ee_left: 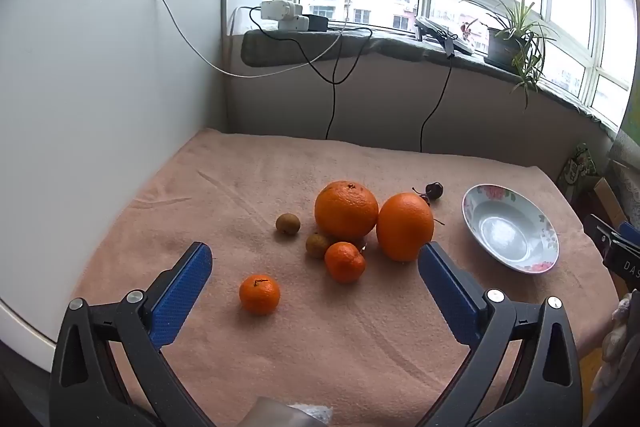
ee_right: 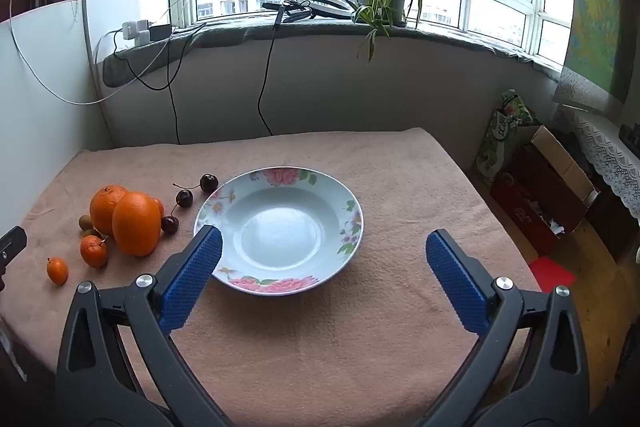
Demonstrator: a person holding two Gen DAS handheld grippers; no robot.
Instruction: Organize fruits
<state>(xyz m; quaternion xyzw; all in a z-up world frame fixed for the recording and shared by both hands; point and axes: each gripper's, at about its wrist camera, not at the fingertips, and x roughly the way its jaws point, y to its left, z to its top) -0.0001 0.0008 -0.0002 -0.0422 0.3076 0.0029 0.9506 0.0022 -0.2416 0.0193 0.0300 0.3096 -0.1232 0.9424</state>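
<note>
Fruits lie loose on the pink-covered surface (ee_left: 360, 347), all to the left of the floral bowl (ee_right: 352, 223), which is empty. Two large oranges (ee_left: 346, 209) (ee_left: 405, 226) sit touching each other. Just in front of them lie a small mandarin (ee_left: 345, 261) and, apart and nearer, a second mandarin (ee_left: 259, 294). Two small brown fruits (ee_left: 287, 223), possibly longans, rest beside the rear orange. Three dark cherries (ee_right: 184, 198) lie between the oranges and the bowl.

Left gripper (ee_left: 316, 263): jaws released to full width, grasping nothing, angled down toward the fruit cluster. Right gripper (ee_right: 324, 247): jaws released, grasping nothing, hovering over the near rim of the bowl.

Judged status: no fruit has been transferred; the first pick is pending.

Hazards from this state:
- Round fruit on soft cloth can roll if one jaw makes contact before the other.
- The clustered pieces touch; closing on one may displace its neighbours toward the surface edge.
- Cherries are soft and stemmed; excess clamping would bruise them, and a stem may snag.
- A large orange may nearly fill the jaw span, leaving little margin for misalignment.
- The right jaws sit close to the bowl rim; a downward move could tip or shift the bowl.
</note>
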